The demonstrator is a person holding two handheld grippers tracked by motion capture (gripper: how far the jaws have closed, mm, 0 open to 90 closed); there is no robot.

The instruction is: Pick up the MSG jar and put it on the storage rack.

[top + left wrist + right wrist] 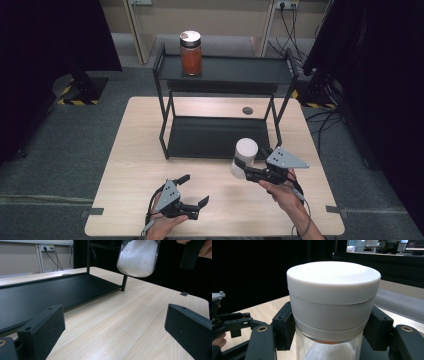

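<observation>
A glass jar (245, 156) with a white lid and white powder inside hangs tilted above the table, just in front of the black shelf rack (220, 137). My right gripper (244, 169) is shut on it below the lid. In the right gripper view the white lid (333, 287) stands between the black pads (284, 327). From the left gripper view, the jar's rounded bottom (138, 257) floats clear of the tabletop. My left gripper (194, 190) stands open near the table's front edge, its jaws (115, 315) wide apart with nothing between them.
A second jar (190, 52) with orange-red contents and a patterned lid stands on the rack's top shelf (240, 70). The rack's lower tray (50, 292) lies bare. A dark round grommet (247, 110) sits in the wooden table (140, 150) behind the rack.
</observation>
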